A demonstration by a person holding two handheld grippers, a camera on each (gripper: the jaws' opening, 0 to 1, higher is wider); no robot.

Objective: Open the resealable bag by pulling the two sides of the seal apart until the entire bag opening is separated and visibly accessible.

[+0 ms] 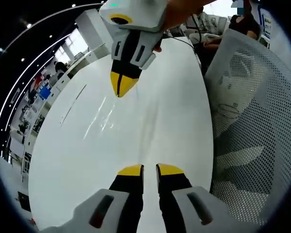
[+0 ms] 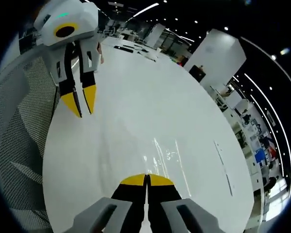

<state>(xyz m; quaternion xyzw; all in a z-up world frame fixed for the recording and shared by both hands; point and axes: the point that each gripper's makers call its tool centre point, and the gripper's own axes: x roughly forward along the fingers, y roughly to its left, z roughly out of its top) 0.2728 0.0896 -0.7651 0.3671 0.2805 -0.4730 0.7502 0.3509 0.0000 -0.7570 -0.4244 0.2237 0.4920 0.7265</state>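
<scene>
A clear resealable bag (image 1: 101,118) lies flat on the white table (image 1: 160,111), given away mostly by glints on its film. In the right gripper view the bag (image 2: 166,155) sits just ahead of my right gripper (image 2: 146,180), whose yellow-tipped jaws are shut. Seen from the left gripper view, the right gripper (image 1: 120,92) points down at the bag's edge; whether it pinches the film I cannot tell. My left gripper (image 1: 150,170) is open by a narrow gap with nothing in it, and it hovers over the table apart from the bag. The left gripper (image 2: 81,103) also appears at the upper left.
A white mesh chair (image 1: 252,121) stands close along the table's edge, also seen as the chair (image 2: 14,126). A person (image 1: 233,24) sits beyond the table's far end, near a dark cable (image 1: 184,41). A thin seam (image 2: 223,167) crosses the tabletop.
</scene>
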